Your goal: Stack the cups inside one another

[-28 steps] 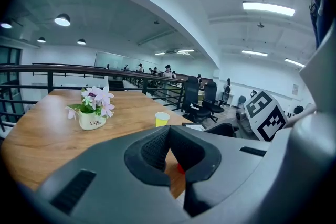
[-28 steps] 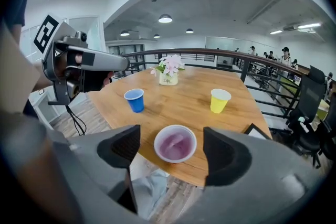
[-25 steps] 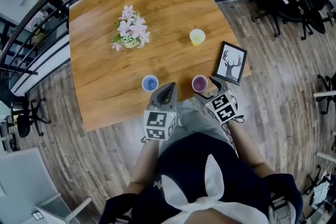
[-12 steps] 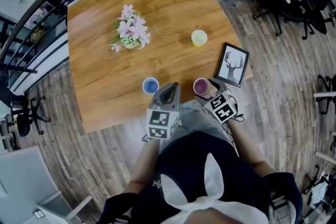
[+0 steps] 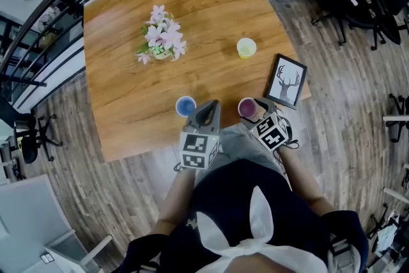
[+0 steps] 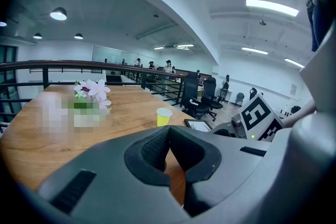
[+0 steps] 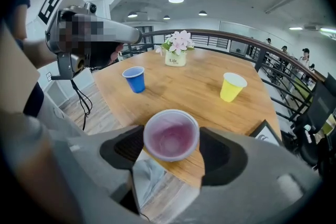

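Right tool (image 5: 258, 108) was closing its wide jaws round the purple cup (image 7: 171, 135), lower middle of the right gripper view, near the desk (image 7: 194, 81) edge. Left tool (image 6: 169, 147) was pinched together with nothing in it. I'd squeeze gently mid-wall so the cup doesn't crumple, then lift straight up toward the blue cup (image 7: 135, 79). Only writing I could read was "Life" on the flower pot (image 7: 175, 59).
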